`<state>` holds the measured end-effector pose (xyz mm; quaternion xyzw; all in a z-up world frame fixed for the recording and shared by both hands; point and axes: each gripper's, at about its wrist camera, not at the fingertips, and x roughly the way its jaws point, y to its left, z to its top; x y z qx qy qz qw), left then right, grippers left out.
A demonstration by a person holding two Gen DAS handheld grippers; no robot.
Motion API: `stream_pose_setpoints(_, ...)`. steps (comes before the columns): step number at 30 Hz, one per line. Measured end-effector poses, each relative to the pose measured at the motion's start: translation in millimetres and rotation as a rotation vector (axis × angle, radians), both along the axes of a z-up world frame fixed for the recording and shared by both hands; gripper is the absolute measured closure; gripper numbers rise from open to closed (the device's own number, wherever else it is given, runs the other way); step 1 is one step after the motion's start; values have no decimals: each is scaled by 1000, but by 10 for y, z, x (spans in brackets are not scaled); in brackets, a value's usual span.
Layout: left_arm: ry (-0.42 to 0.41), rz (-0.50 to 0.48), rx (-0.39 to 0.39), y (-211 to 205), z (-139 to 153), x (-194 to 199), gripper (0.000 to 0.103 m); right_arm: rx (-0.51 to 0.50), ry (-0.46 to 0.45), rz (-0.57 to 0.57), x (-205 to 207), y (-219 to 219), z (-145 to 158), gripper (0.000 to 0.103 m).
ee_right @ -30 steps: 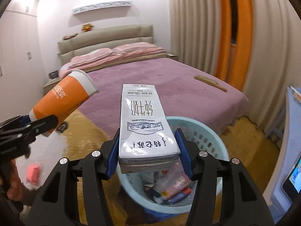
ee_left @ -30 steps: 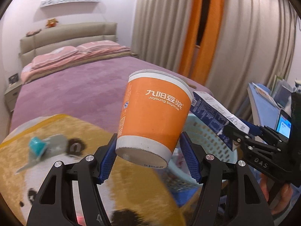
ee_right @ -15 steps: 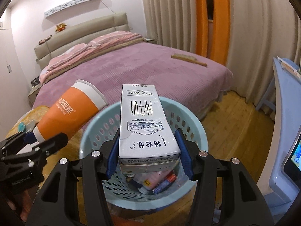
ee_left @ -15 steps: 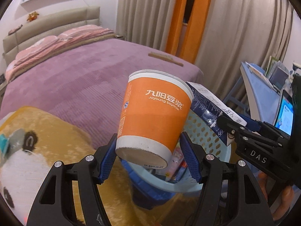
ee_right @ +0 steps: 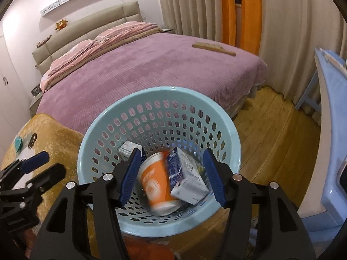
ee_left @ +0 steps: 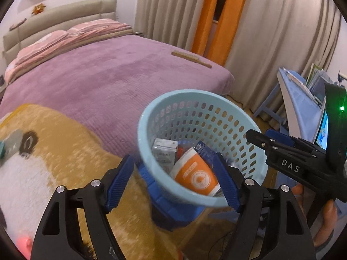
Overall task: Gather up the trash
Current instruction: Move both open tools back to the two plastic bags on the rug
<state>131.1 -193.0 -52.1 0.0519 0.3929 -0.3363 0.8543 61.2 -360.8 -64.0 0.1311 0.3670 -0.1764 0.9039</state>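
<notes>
A light blue perforated basket (ee_left: 151, 108) (ee_right: 236, 143) stands by the bed's foot. Inside it lie an orange paper cup (ee_left: 195, 176) (ee_right: 155, 179), a white and blue milk carton (ee_right: 187, 175) (ee_left: 205, 149) and a small grey carton (ee_left: 163, 152) (ee_right: 128, 148). My left gripper (ee_left: 173, 184) is open and empty just above the basket's near rim. My right gripper (ee_right: 171, 173) is open and empty over the basket's mouth. Each gripper shows in the other's view, the right (ee_left: 282, 151) and the left (ee_right: 30, 173).
A purple bed (ee_left: 97, 75) with pink pillows (ee_right: 97, 41) and a wooden brush (ee_right: 213, 47) lies behind the basket. A yellow panda rug (ee_left: 54, 151) carries a teal item (ee_right: 18, 143) and a pink item (ee_left: 22, 243). A blue desk (ee_right: 331, 108) stands right. Curtains (ee_left: 271, 32) hang behind.
Both grippers opened over the basket. The orange cup and the milk carton dropped out of them and now lie inside the basket.
</notes>
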Motion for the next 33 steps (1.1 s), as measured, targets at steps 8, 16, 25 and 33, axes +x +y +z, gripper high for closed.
stream_pose_setpoints(8, -47, 69, -46, 598, 260, -209, 30, -75, -60, 80, -64, 465, 281, 47)
stream_pose_setpoints(16, -85, 194, -53, 1336, 408, -371, 30, -108, -100, 174, -22, 939, 473, 47)
stream_pose_setpoints(25, -56, 352, -28, 2188, 277, -467, 28, -164, -103, 287, 129, 1550, 513, 46)
stream_pose_setpoints(33, 2, 340, -25, 2503, 100, -582, 18, -142, -102, 414, 335, 2068, 497, 46)
